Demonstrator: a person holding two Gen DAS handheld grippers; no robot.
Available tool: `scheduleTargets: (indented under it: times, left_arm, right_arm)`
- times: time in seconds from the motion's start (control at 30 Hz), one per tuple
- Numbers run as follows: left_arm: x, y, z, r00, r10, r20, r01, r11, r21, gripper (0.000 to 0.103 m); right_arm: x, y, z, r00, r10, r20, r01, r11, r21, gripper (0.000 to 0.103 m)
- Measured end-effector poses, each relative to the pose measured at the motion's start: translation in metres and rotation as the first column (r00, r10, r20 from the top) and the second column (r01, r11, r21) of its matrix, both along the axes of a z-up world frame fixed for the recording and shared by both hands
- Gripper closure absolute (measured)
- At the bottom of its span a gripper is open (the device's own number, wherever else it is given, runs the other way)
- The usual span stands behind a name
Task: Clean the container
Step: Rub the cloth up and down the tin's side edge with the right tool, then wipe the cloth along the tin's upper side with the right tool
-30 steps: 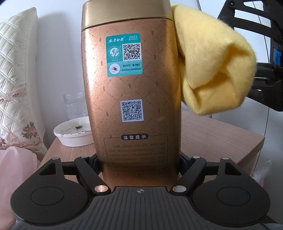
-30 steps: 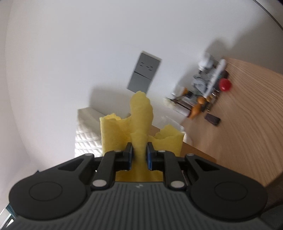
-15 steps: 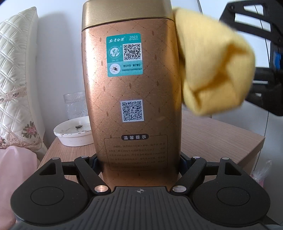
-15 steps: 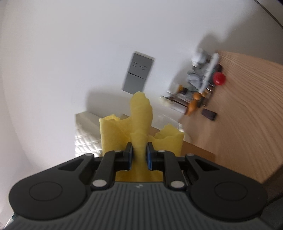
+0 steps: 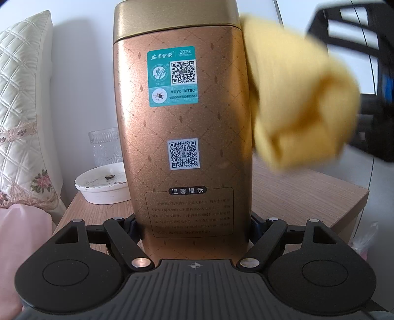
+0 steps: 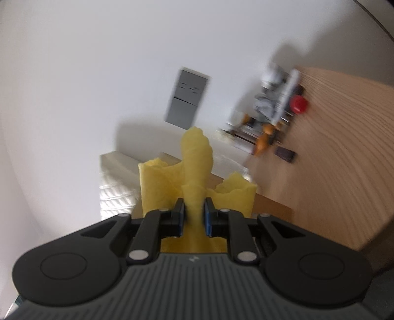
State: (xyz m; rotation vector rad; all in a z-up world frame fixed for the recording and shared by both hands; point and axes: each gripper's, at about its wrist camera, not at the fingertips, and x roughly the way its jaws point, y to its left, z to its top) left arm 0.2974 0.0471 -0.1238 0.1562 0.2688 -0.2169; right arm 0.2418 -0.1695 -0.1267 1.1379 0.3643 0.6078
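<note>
While the copper-gold container (image 5: 183, 137) is standing upright with its long axis running straight up the left wrist view, its base is sitting between the two fingers of the left tool (image 5: 194, 230), which are pressing in on its lower sides and pinching it. Its gold lid (image 5: 176, 21) is on, at the top, and its labelled face is turning toward that camera. The yellow cloth (image 5: 299, 114) is lying to the container's right, high up, and is touching the upper right edge just under the lid; it is blurring, so I judge it is in mid-stroke. The right tool (image 6: 193, 216) is pinching a fold of that cloth tight between its fingers, with the rest bunching out ahead of them. Because the container is hidden from the right wrist view, the contact is only readable from the left one. The wipe seems to be turning on this: the cloth is sitting beside the tall wall, so it should be travelling along the upright axis, down the right side, with the right tool being the nearer one. Beyond the container, a white dish (image 5: 102, 183) and a ribbed glass (image 5: 106, 145) are resting on the wooden surface (image 5: 305, 194), and a quilted pillow (image 5: 23, 113) is leaning at far left.
</note>
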Motion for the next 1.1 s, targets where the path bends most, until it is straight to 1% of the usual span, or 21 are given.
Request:
scheduleTargets:
  times: [0.07,0.13,0.23,0.3,0.37,0.43,0.57,0.63,0.73,0.87,0.93,1.03,1.1]
  left_arm:
    - [0.002,0.003,-0.001,1.000,-0.003,0.001,0.003,1.000,0.000,0.021]
    - [0.001,0.004,-0.003,1.000,-0.006,0.002,0.006,1.000,-0.001,0.021]
    - [0.001,0.003,-0.003,1.000,-0.004,0.002,0.004,1.000,0.000,0.021]
    - [0.008,0.000,-0.005,1.000,0.005,0.000,-0.005,1.000,-0.003,0.021]
    - [0.009,-0.002,-0.005,1.000,0.010,-0.001,-0.010,1.000,-0.004,0.021]
    - [0.009,-0.001,-0.005,1.000,0.007,-0.001,-0.007,1.000,-0.004,0.021]
    - [0.010,0.000,-0.005,1.000,0.004,-0.005,-0.004,1.000,-0.003,0.021]
    - [0.012,0.000,-0.004,1.000,0.004,-0.008,-0.004,1.000,-0.004,0.021]
    - [0.012,0.000,-0.004,1.000,0.005,-0.007,-0.005,1.000,-0.008,0.021]
    - [0.009,-0.001,-0.003,1.000,0.008,-0.006,-0.008,1.000,-0.008,0.021]
    - [0.011,0.000,-0.004,1.000,0.008,-0.005,-0.008,1.000,-0.007,0.021]
    - [0.012,0.001,-0.005,1.000,0.007,-0.003,-0.007,1.000,-0.005,0.021]
    - [0.012,0.001,-0.005,1.000,0.007,-0.002,-0.007,1.000,-0.005,0.021]
  right_arm:
    - [0.001,0.000,0.007,1.000,-0.004,0.025,0.004,1.000,0.002,0.085]
    - [0.002,-0.001,0.005,1.000,-0.009,0.022,0.009,1.000,0.008,0.085]
    - [0.002,-0.001,-0.011,1.000,-0.014,-0.028,0.014,1.000,0.012,0.085]
    - [0.000,-0.001,-0.022,0.998,-0.016,-0.059,0.017,1.000,0.008,0.085]
    - [0.000,0.000,-0.026,0.997,-0.013,-0.072,0.014,1.000,0.008,0.085]
    - [0.001,-0.001,-0.021,0.998,-0.010,-0.060,0.011,1.000,0.022,0.085]
    - [0.000,-0.001,-0.001,1.000,-0.002,0.001,0.002,0.999,0.044,0.085]
    - [0.002,-0.001,0.001,1.000,-0.003,0.007,0.003,0.999,0.050,0.085]
    - [0.002,-0.002,-0.006,1.000,-0.016,-0.007,0.016,1.000,0.021,0.085]
    - [0.004,-0.002,-0.022,0.998,-0.023,-0.056,0.024,0.999,0.024,0.085]
    - [0.005,-0.002,-0.015,0.999,-0.026,-0.030,0.026,1.000,0.013,0.085]
    - [0.011,-0.004,0.005,0.999,-0.030,0.038,0.029,1.000,0.008,0.085]
    - [0.016,-0.005,0.015,0.997,-0.033,0.063,0.033,0.999,0.003,0.085]
